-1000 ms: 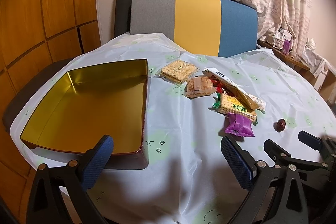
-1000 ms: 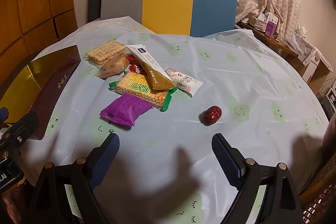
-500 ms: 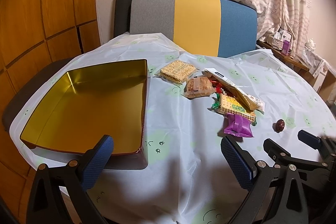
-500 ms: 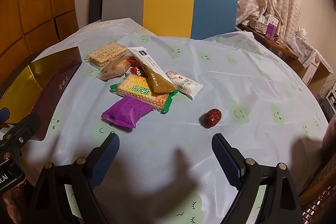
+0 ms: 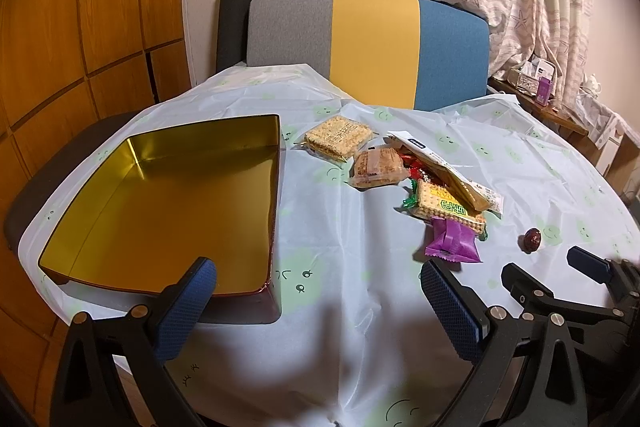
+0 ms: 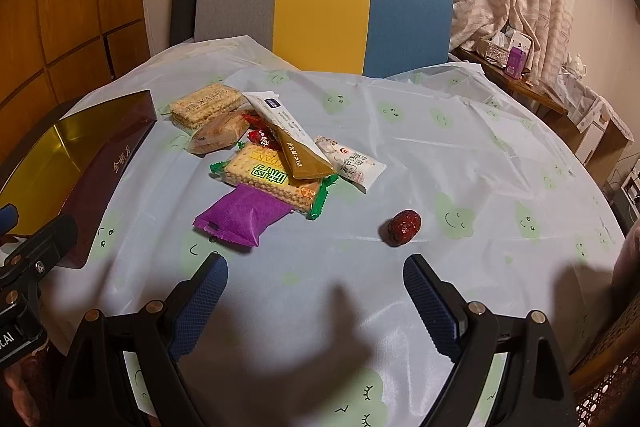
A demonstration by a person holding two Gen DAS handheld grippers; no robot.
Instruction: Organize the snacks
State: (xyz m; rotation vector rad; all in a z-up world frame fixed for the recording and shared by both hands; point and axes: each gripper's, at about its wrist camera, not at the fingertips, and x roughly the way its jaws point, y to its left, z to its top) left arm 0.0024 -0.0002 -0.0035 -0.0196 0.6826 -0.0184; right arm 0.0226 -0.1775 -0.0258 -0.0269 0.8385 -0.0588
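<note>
An empty gold tin (image 5: 168, 203) sits on the left of the table; its dark red wall (image 6: 108, 171) shows in the right wrist view. A pile of snack packets lies mid-table: a purple packet (image 6: 242, 215), a green-edged cracker pack (image 6: 272, 179), a brown sachet (image 6: 296, 147), a white packet (image 6: 352, 165), a wafer pack (image 6: 206, 105) and a small pastry (image 6: 218, 135). A red date (image 6: 404, 221) lies apart to the right. My left gripper (image 5: 316, 303) is open near the tin's front corner. My right gripper (image 6: 316, 303) is open, short of the purple packet and the date.
A grey, yellow and blue chair back (image 6: 324, 15) stands behind the table. The table has a pale cloth (image 6: 440, 131) with green smiley prints. A side shelf (image 6: 516, 75) with small boxes is at the right, under a curtain. Wooden panels are at the left.
The right gripper has moved slightly forward toward the snack pile. The left gripper has barely moved.
</note>
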